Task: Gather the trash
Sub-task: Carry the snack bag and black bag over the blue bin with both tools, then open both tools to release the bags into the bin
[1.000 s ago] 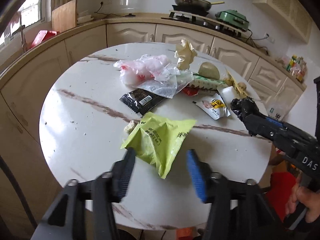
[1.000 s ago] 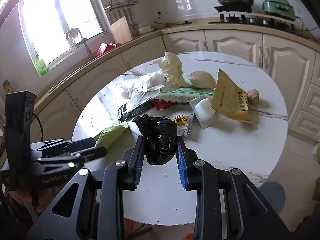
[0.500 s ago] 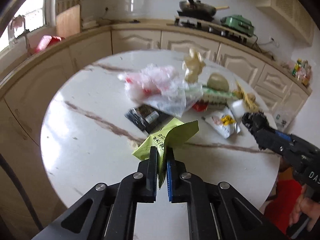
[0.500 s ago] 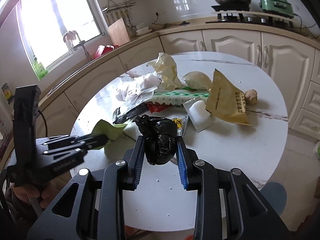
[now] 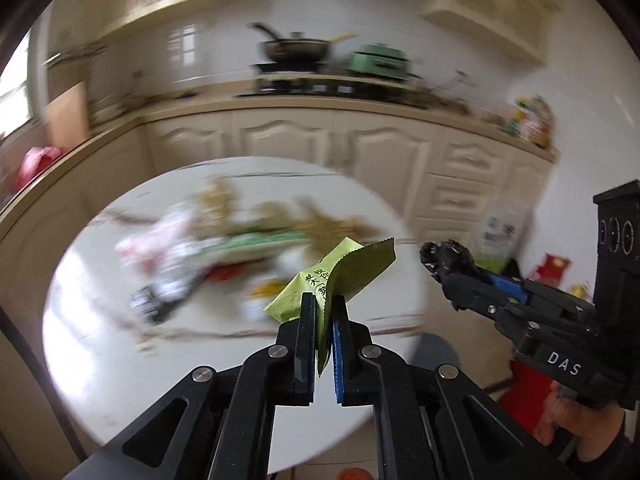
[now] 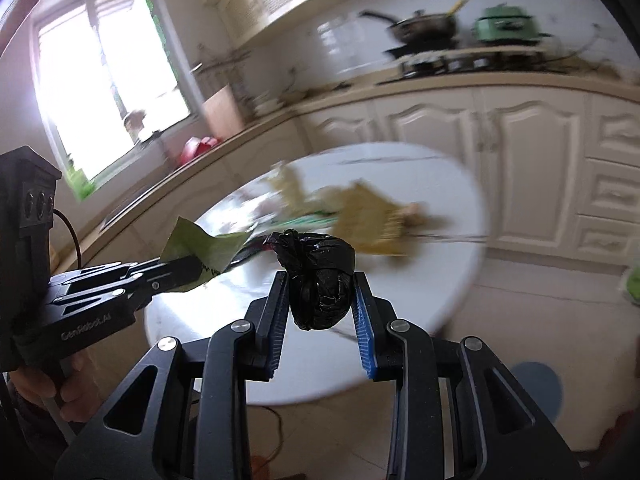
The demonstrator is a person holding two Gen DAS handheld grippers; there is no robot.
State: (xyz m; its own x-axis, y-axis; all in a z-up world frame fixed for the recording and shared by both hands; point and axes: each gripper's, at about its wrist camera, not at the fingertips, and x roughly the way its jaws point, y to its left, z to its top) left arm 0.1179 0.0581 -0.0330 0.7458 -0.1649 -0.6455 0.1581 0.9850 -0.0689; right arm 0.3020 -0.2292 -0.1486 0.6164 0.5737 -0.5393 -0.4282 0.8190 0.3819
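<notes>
1. The left tongs (image 5: 324,320) have just closed: 1 second ago they stood spread over the green wrapper (image 5: 340,276) as it lay flat on the bench; now they are clenched on its lower edge, and the wrapper stands up out of the pads, clear of the bench top.
2. The right tongs (image 6: 322,300) are, as before, clamped on the knotted black bag (image 6: 322,280), which sits squarely between the 2 pads, its knot poking above them.
3. Both views are now smeared with motion and the round bench (image 5: 80,320) sits further off and lower than it did, so both hands seem to be pulling back from it with their loads.
4. My reading: 2 pieces are collected and in the air; each must next be dropped somewhere, but no bin shows clearly.
5. Further out, the rest of the litter (image 5: 224,248) lies in a blurred heap across the middle of the bench, well apart from both tongs, uncollected.
</notes>
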